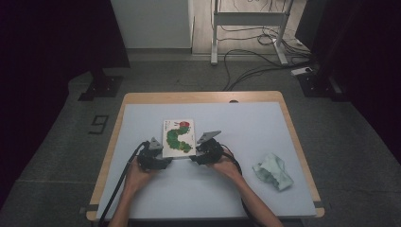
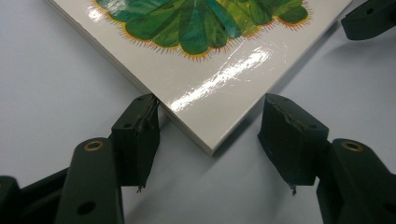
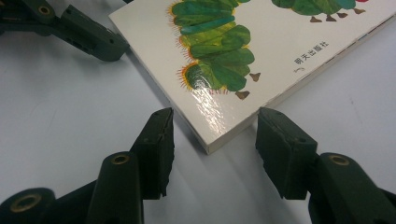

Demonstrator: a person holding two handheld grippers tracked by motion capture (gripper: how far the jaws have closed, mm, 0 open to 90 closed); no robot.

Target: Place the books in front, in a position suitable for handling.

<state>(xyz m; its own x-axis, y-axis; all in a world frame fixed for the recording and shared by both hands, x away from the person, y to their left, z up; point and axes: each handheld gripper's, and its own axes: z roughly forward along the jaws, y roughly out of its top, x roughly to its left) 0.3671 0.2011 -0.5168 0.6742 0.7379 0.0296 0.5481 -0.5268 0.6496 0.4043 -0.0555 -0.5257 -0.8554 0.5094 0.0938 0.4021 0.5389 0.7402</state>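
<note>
Here the caterpillar picture book [image 1: 178, 138] lies flat mid-tabletop [image 1: 246, 189]; left hand-held gripper [image 2: 212, 140] at 7 o'clock, right hand-held gripper [image 3: 212, 144] at 5, both wide open, empty; best close squarely on corners.

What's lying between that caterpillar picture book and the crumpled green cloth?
Nothing: in the high view, bare pale blue tabletop separates the white caterpillar picture book from the crumpled pale green cloth.
</note>
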